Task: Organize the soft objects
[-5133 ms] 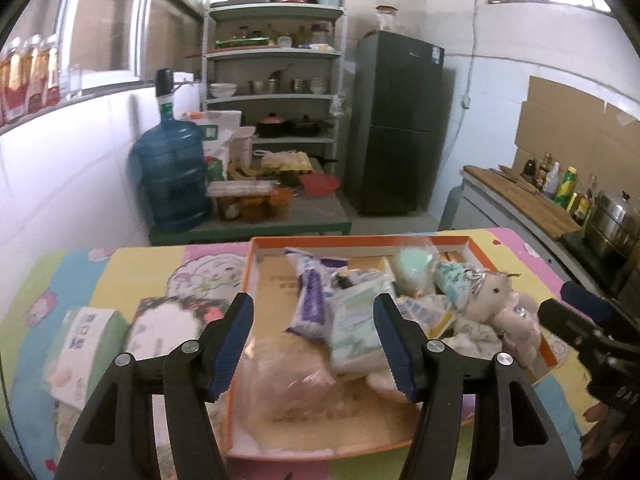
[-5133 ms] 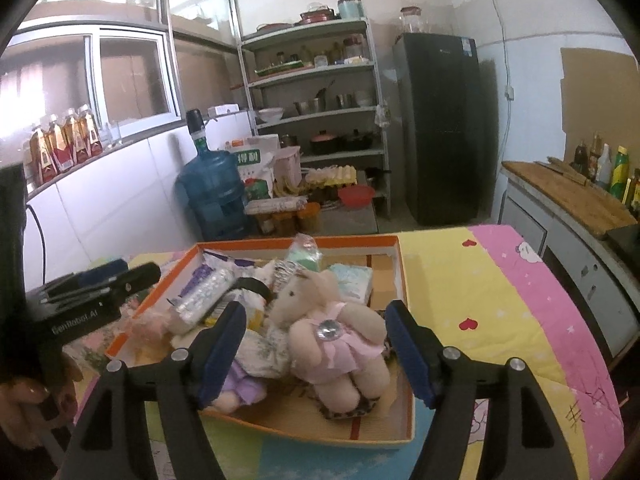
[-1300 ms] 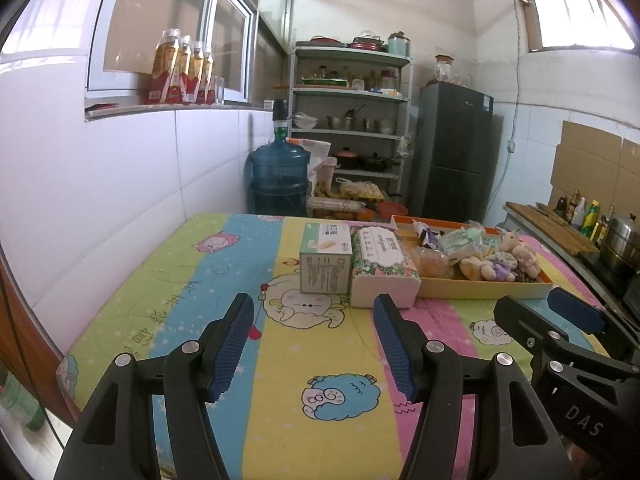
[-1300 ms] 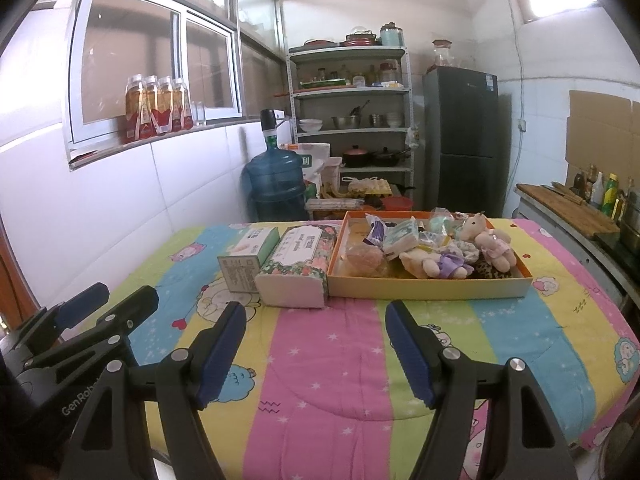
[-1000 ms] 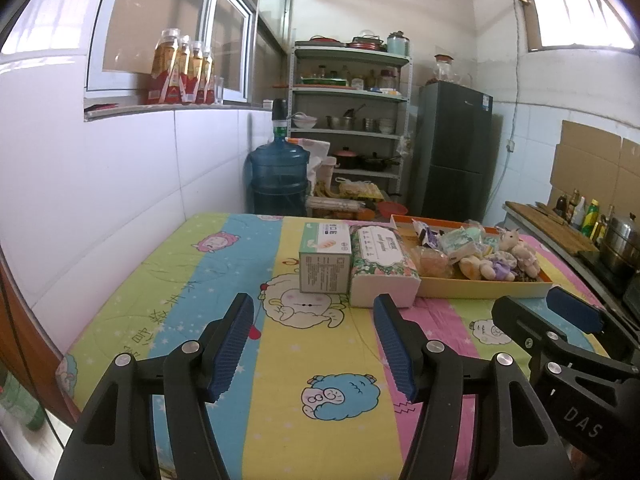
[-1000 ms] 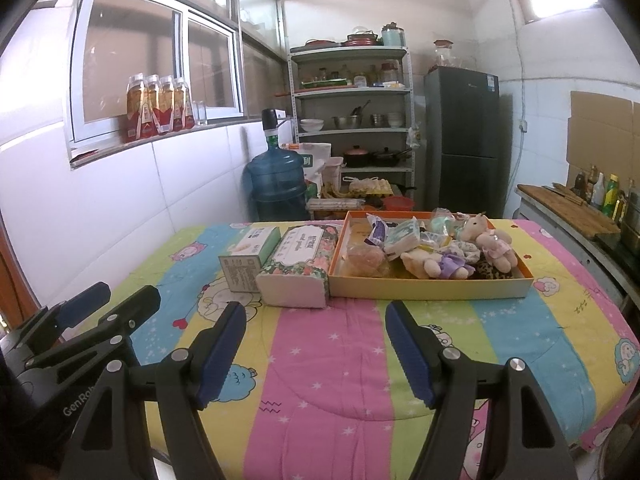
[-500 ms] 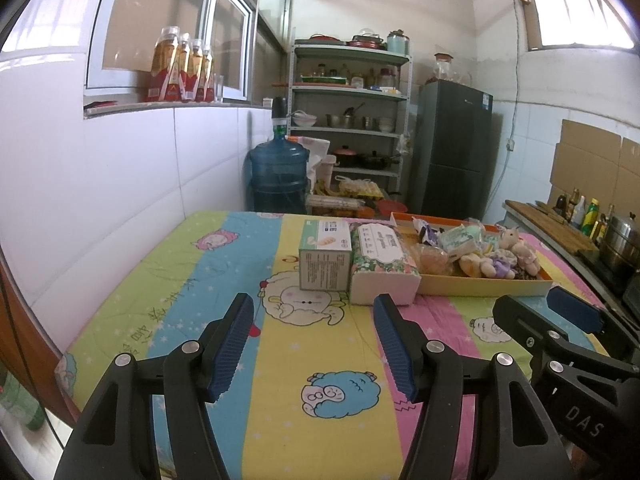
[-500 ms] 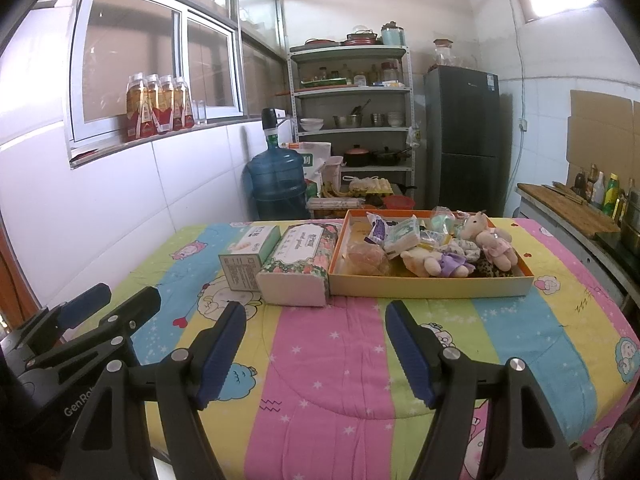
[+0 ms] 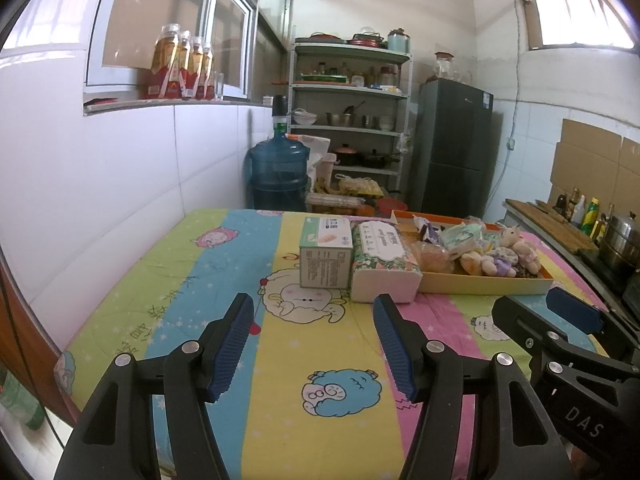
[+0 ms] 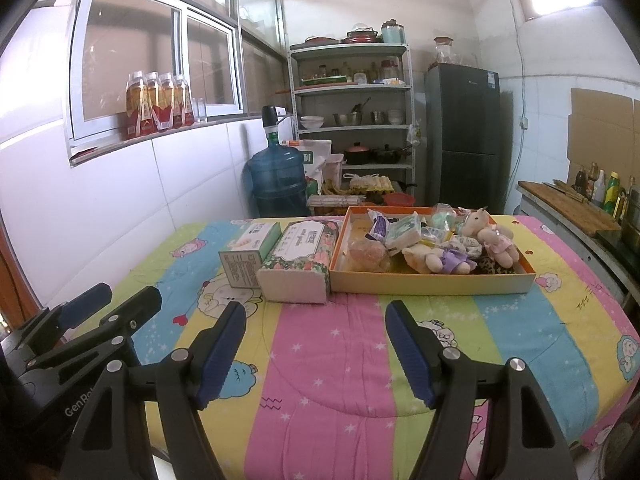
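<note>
- Both my grippers are far back from the orange tray [image 10: 432, 282] now, not over the toys
- My left gripper [image 9: 312, 344] is open, holding nothing
- My right gripper [image 10: 316, 350] is open too

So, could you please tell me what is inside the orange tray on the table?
The orange tray holds plush toys, small packets and a clear bag, piled loosely. Whatever lies beneath the pile is hidden.

Two tissue packs are counted on the quilt: one green box [image 10: 249, 249] and one floral pack [image 10: 302, 258]. One orange tray [image 10: 432, 282] is seen. Two plush toys are made out in it, a pink-dressed one [image 10: 490, 238] and a purple-dressed one [image 10: 438, 259]. Four bottles [image 10: 158, 104] are lined up on the sill, plus one water jug [image 10: 276, 180].
</note>
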A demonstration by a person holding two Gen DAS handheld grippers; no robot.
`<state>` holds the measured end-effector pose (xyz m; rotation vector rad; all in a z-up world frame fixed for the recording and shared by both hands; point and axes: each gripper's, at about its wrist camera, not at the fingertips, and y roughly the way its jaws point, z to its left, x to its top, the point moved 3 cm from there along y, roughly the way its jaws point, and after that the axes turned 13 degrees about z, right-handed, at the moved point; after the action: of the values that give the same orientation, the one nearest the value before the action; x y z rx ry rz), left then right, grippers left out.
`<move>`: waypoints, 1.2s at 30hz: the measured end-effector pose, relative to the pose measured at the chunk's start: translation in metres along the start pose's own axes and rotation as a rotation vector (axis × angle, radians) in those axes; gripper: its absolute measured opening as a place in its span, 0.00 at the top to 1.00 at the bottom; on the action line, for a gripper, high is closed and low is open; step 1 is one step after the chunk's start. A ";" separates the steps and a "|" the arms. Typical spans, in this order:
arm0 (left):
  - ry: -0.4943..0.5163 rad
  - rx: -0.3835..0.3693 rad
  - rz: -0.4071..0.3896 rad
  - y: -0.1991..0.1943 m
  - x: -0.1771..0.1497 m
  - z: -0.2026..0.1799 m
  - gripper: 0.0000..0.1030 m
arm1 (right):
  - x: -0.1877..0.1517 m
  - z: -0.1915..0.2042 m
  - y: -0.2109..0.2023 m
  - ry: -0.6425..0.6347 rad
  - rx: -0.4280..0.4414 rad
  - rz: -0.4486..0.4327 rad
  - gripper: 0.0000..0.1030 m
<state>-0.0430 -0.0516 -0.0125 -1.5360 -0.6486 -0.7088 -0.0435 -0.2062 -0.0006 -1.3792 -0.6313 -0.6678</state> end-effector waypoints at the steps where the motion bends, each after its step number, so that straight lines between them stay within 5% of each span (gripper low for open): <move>1: 0.000 0.001 0.000 0.000 0.000 0.000 0.38 | 0.000 0.000 0.000 0.000 0.000 0.000 0.30; 36: 0.004 -0.004 0.014 0.005 -0.006 -0.002 0.38 | -0.001 0.000 0.001 0.000 0.001 0.004 0.30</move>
<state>-0.0430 -0.0539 -0.0202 -1.5408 -0.6336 -0.7029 -0.0435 -0.2058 -0.0025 -1.3793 -0.6287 -0.6648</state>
